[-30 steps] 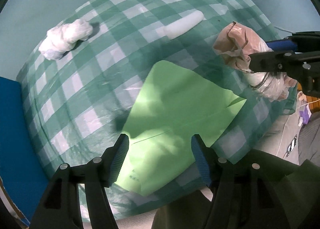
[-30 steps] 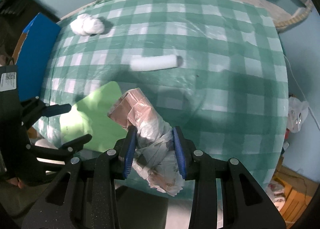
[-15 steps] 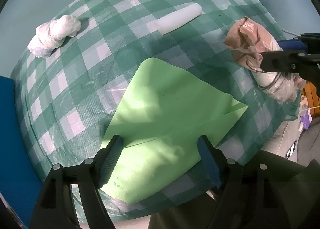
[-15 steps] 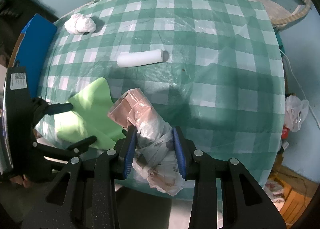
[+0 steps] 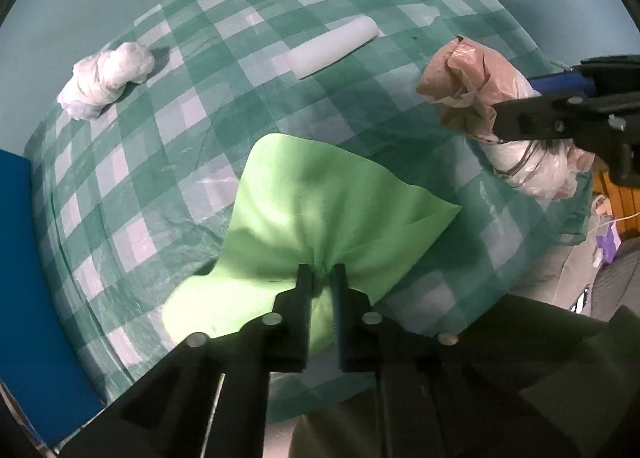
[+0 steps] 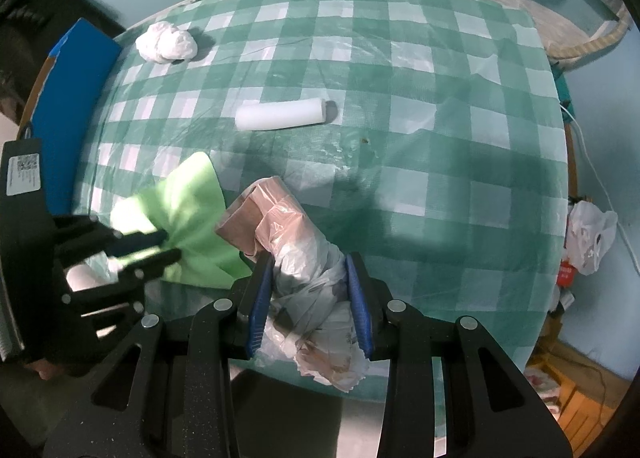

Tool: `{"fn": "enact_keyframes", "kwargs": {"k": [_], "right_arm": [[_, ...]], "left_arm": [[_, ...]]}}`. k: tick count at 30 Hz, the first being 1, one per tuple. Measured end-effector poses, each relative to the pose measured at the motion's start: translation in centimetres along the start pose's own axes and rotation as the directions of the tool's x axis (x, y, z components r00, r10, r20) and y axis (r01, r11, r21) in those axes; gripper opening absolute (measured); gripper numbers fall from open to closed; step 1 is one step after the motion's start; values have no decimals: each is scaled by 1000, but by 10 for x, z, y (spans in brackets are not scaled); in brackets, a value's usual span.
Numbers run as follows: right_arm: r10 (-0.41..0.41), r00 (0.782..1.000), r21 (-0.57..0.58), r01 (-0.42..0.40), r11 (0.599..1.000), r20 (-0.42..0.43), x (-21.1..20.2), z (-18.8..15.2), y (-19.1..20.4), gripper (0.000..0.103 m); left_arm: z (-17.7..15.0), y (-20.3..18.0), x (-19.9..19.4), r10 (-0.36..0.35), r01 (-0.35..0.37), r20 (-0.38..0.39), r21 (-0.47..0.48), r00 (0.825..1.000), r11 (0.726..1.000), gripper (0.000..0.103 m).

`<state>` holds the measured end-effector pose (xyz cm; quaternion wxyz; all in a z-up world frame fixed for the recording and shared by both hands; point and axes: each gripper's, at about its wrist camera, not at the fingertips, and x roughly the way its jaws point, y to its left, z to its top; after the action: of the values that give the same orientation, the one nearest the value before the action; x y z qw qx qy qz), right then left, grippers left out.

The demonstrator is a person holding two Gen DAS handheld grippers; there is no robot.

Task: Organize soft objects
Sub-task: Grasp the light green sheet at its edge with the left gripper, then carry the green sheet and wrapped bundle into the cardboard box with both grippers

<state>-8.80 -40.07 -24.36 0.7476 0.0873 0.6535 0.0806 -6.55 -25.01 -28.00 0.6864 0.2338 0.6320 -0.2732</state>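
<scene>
My left gripper (image 5: 322,272) is shut on the near part of a light green cloth (image 5: 324,194), which bunches up at the fingers and rises off the checked tablecloth (image 5: 168,178). It also shows in the right wrist view (image 6: 188,218), pinched by the left gripper (image 6: 170,246). My right gripper (image 6: 310,262) is shut on a crumpled pink and clear plastic bag bundle (image 6: 288,234), held above the table's near edge; the bundle also shows in the left wrist view (image 5: 472,94).
A white foam roll (image 6: 280,114) lies mid-table and a white crumpled bag (image 6: 166,42) at the far left. A blue board (image 6: 76,74) stands at the table's left edge. A white plastic bag (image 6: 592,234) hangs off the right side.
My left gripper closed from wide open onto the green cloth, which now puckers and lifts. The right gripper keeps hold of the bag bundle, little moved.
</scene>
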Motion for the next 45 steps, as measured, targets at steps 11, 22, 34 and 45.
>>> {"fn": "enact_keyframes", "kwargs": {"k": [11,22,34,45], "right_arm": [[17,1000,-16,-17,1000,24,-8,1,6,35],[-1,998,-47,3,999,59,-31,10,21,35],[4,995,-79,4,997,102,-59,32,44,35],[21,991,-133,-4,991,132,-80,55,78,35]], "left_arm": [[-2,10,-23,18,-18,47,-1,999,1000,3],[2,31,-63,37,-30,115,-63,993,998,3],[13,55,-108,63,-36,200,-137,978,990,3],[8,84,-139,102,-50,249,-208,963,977,3]]}}
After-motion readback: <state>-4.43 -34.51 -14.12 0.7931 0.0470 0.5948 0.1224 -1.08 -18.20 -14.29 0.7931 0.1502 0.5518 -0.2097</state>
